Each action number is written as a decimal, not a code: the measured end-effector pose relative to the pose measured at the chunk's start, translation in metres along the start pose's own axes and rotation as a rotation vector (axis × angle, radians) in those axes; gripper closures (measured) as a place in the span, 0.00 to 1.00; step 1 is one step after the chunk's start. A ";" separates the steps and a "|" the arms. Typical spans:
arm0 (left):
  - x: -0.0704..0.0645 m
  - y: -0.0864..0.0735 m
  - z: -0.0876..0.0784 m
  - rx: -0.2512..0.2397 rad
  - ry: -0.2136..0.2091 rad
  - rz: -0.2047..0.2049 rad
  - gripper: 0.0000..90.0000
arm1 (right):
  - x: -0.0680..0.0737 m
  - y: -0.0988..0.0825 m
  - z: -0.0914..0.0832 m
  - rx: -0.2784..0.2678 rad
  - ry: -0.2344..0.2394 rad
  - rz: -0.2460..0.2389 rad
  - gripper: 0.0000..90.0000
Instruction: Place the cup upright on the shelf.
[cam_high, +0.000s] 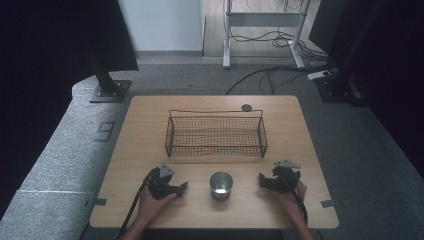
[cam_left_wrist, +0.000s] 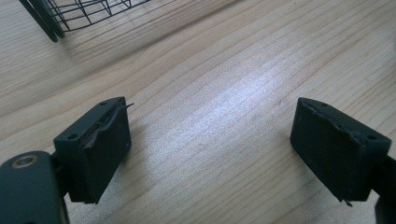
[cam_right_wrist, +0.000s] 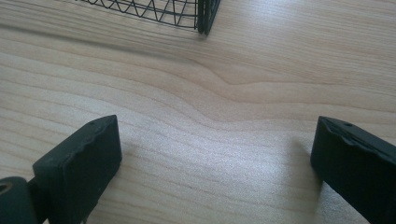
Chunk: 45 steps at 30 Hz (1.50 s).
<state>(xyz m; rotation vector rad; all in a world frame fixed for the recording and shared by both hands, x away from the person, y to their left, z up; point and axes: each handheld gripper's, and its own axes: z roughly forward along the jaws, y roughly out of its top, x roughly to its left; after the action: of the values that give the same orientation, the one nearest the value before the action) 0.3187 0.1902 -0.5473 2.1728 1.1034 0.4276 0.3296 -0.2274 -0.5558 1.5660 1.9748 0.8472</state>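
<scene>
Left gripper (cam_high: 183, 188): your jaws stand wide apart, nothing between them, low over the table (cam_high: 150, 130).
Cup (cam_high: 221, 185): shiny metal, upright, mouth up, near the front edge between your two grippers, in front of the wire basket (cam_high: 216, 135).
Handling: likely light, stiff, slick-walled (may skid or tip if nudged).
Hold: pinch the rim wall, one jaw inside, or span the body.
Right gripper (cam_high: 262, 181): released too, jaws spread, empty.

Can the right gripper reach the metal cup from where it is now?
Probably yes. The right gripper rests open on the table beside the metal cup, with only bare wood between them; the wire basket stands farther back.
</scene>
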 end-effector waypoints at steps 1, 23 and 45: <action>0.000 0.000 0.000 0.000 0.000 0.000 0.14 | 0.000 0.000 0.000 -0.001 0.000 -0.001 0.03; 0.000 0.000 0.000 0.000 -0.004 0.004 0.14 | 0.010 -0.007 -0.016 -0.080 0.032 -0.038 0.17; 0.000 0.001 0.000 0.000 -0.006 0.006 0.14 | 0.026 -0.005 -0.052 -0.189 0.199 -0.067 0.22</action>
<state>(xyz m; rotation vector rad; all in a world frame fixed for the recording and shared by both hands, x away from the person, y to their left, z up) 0.3193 0.1899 -0.5472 2.1767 1.0932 0.4235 0.2837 -0.2118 -0.5228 1.3454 2.0028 1.1639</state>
